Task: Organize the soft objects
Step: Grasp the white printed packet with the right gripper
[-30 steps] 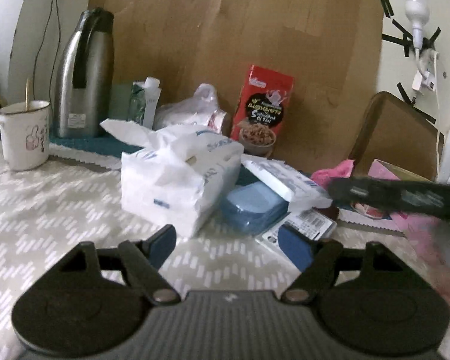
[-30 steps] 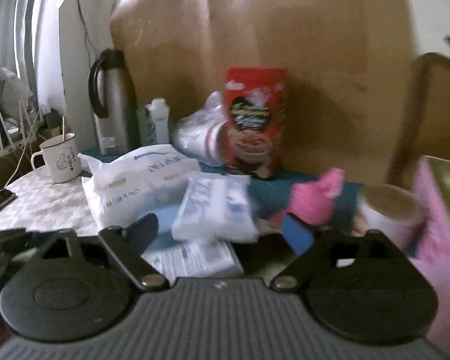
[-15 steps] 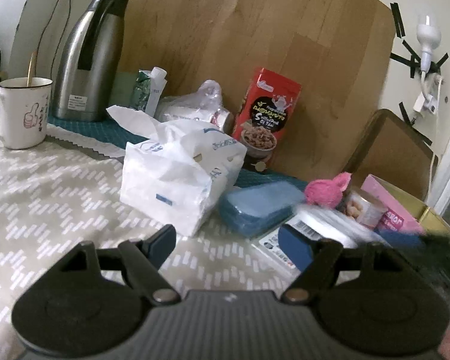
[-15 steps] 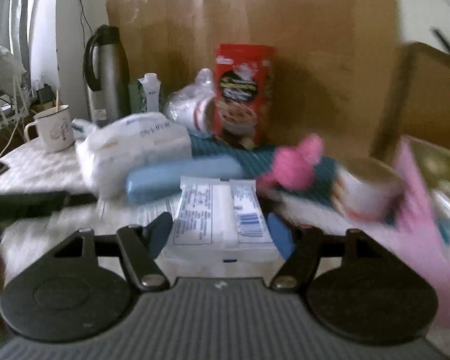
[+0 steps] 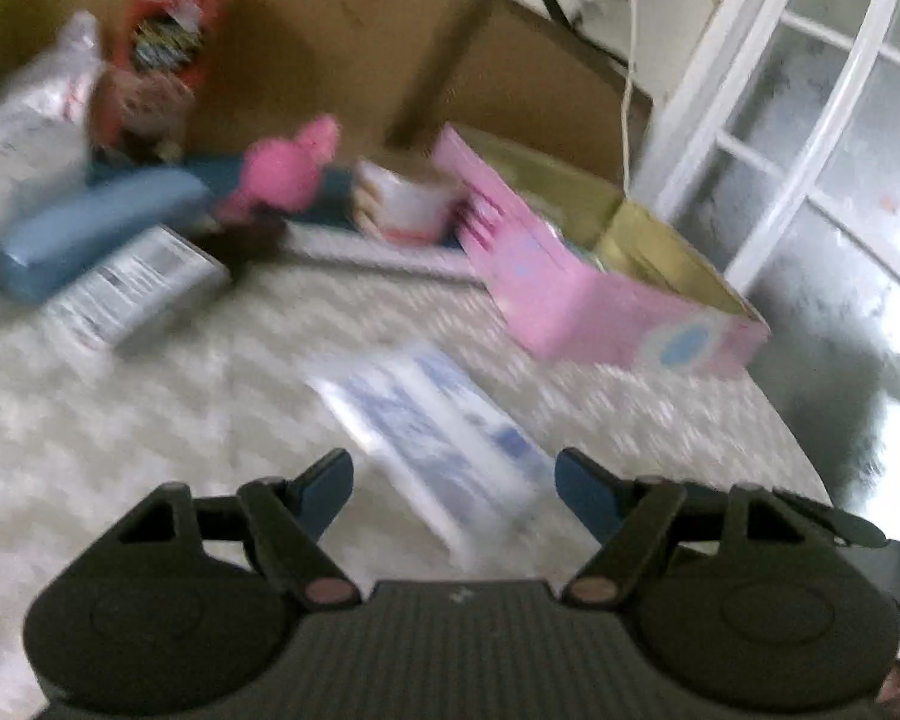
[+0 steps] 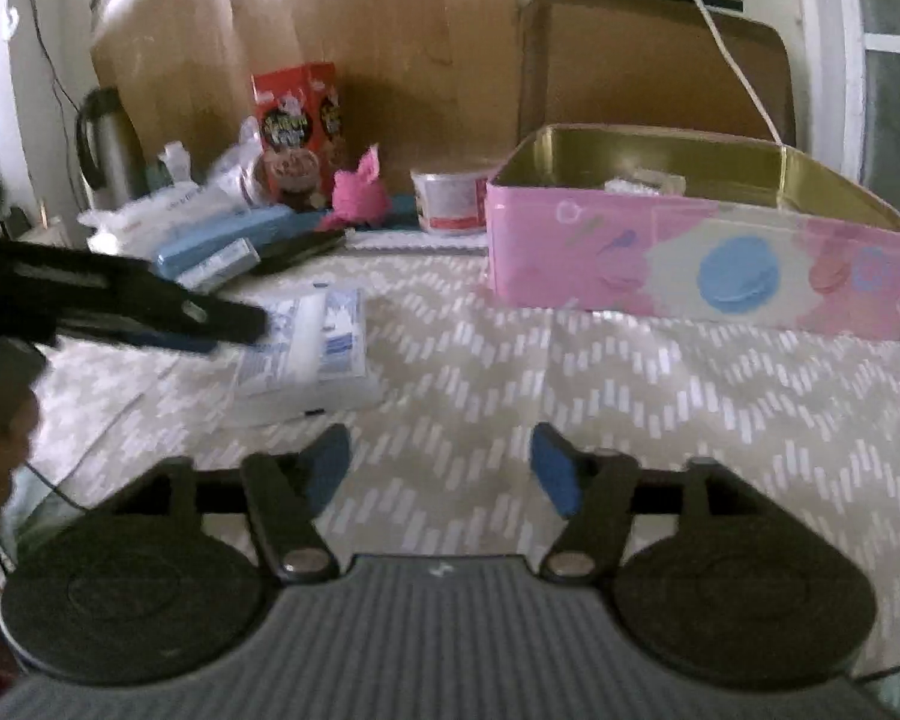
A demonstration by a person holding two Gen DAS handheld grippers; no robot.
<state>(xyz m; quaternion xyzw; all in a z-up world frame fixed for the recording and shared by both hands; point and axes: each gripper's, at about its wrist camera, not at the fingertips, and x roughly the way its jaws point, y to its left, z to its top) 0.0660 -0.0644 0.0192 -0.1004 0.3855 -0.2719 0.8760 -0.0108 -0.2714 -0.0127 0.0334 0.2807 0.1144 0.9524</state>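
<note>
A white and blue soft pack (image 5: pixel 432 438) lies flat on the patterned tablecloth, just ahead of my open left gripper (image 5: pixel 453 489); it also shows in the right wrist view (image 6: pixel 309 354). My right gripper (image 6: pixel 441 471) is open and empty, to the right of the pack. The left gripper (image 6: pixel 234 324) reaches in from the left over the pack. A pink soft toy (image 5: pixel 288 168) (image 6: pixel 360 198) sits at the back. A pink tin box (image 6: pixel 702 228) (image 5: pixel 600 294) stands open at the right with something white inside.
At the back are a blue case (image 6: pixel 222 237), a flat barcode pack (image 5: pixel 138 282), a large tissue pack (image 6: pixel 162 210), a red cereal bag (image 6: pixel 297 132), a white tub (image 6: pixel 447 201) and a steel jug (image 6: pixel 105 144). The table edge (image 5: pixel 798 456) runs at the right.
The right gripper has let go of the white and blue pack, which now lies on the cloth, and drawn back. The left gripper has swung right toward the pack.
</note>
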